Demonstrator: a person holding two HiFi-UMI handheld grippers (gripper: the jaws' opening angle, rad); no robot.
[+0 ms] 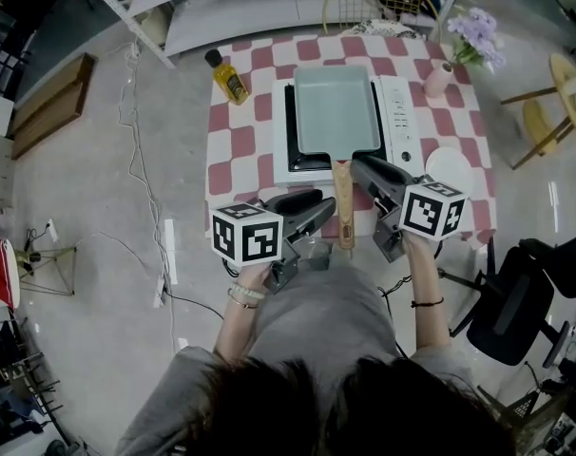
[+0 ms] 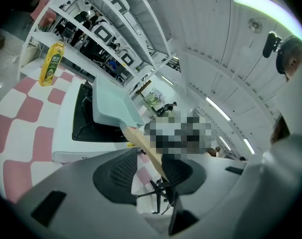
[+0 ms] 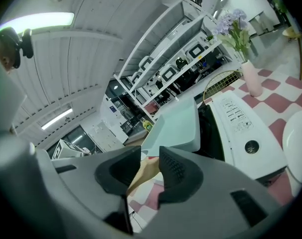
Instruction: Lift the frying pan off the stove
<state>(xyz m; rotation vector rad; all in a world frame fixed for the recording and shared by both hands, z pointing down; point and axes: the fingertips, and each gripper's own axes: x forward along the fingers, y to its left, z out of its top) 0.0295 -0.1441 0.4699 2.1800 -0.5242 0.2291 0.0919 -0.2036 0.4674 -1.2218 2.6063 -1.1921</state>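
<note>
Rect. pale-green frying pan sits on stove, wooden handle poking past stove's front edge. L gripper & R gripper, both in front of stove, flank handle w/ jaws partly apart, clamping nothing. Oil bottle left of stove.

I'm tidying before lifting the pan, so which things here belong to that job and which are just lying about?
For the job: pale teal rectangular frying pan with wooden handle; white stove with black top.
Lying about: yellow oil bottle; pink vase of purple flowers; round white plate.
</note>
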